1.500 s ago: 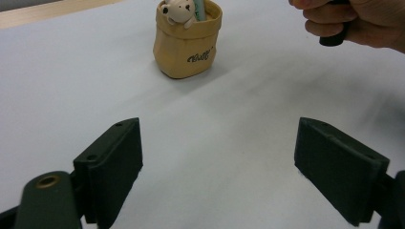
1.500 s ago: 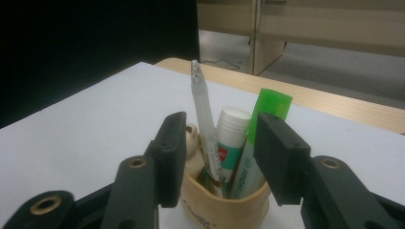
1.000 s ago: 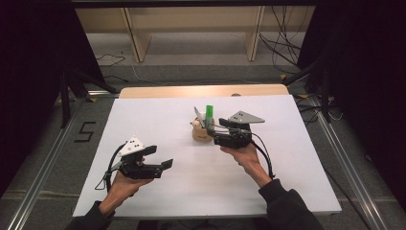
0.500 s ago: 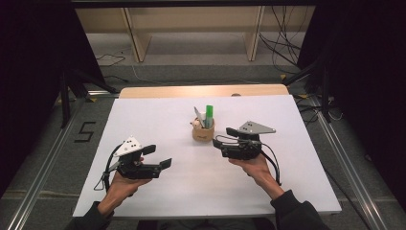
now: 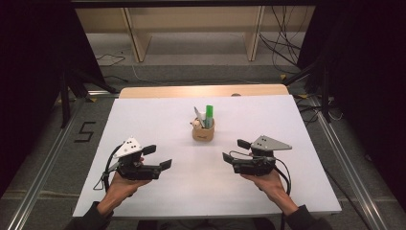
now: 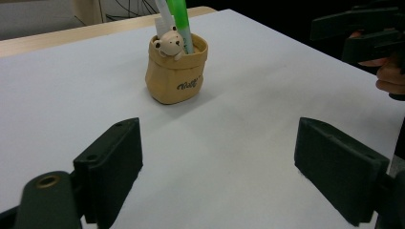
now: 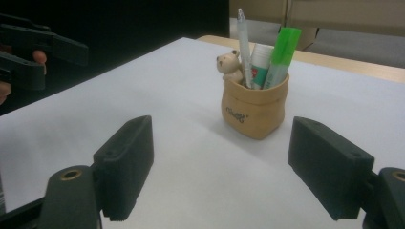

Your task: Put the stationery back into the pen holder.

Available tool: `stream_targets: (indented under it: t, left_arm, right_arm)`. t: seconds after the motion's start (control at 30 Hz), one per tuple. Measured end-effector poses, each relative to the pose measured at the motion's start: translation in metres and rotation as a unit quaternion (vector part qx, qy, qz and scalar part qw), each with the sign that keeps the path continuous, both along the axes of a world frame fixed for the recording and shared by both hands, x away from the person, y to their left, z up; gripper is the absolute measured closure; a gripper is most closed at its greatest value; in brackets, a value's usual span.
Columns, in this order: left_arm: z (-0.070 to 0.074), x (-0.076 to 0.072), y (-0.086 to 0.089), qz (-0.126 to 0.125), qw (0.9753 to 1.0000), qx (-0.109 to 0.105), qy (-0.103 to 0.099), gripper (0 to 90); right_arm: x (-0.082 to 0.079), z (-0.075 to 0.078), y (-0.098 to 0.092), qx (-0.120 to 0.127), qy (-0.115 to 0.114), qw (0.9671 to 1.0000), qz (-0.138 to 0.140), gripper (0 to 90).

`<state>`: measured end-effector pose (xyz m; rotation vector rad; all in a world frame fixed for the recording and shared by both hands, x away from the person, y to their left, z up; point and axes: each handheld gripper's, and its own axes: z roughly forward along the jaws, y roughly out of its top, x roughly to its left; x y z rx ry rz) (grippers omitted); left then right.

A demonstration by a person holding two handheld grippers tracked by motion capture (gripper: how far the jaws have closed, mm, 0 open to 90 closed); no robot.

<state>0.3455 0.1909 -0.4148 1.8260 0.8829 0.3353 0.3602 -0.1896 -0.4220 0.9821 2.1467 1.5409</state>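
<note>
Both grippers, the left gripper (image 5: 160, 157) and the right gripper (image 5: 233, 150), sit spread and empty near the table's (image 5: 297, 124) front, well apart from the tan pen holder (image 5: 203, 131) mid-table, so I'd approach its green marker (image 5: 209, 114) slowly from above.

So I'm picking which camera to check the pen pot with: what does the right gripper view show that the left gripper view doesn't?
The right gripper view shows a white glue stick between the pen and green marker. The left gripper view shows the bear figure face-on at the pot's front. Both show the tan pot upright on the white table, framed by open jaws, apart from it.
</note>
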Motion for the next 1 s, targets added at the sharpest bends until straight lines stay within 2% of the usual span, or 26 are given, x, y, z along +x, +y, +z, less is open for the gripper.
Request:
stream_targets:
  t: [0.53, 0.83, 1.0]
  left_arm:
    - [0.001, -0.006, -0.001, -0.007, 0.9999, 0.004, -0.006, 15.8]
    - [0.000, -0.011, 0.001, -0.009, 0.9999, -0.001, -0.009, 15.8]
    - [-0.002, -0.013, 0.000, -0.009, 0.9999, -0.002, -0.010, 15.8]
  right_arm:
    - [-0.023, -0.008, -0.025, -0.004, -0.002, 0.9999, -0.015, 22.0]
    - [-0.034, -0.018, -0.028, -0.020, 0.002, 0.9997, -0.014, 21.6]
    - [-0.037, -0.019, -0.030, -0.017, 0.005, 0.9997, -0.017, 21.6]
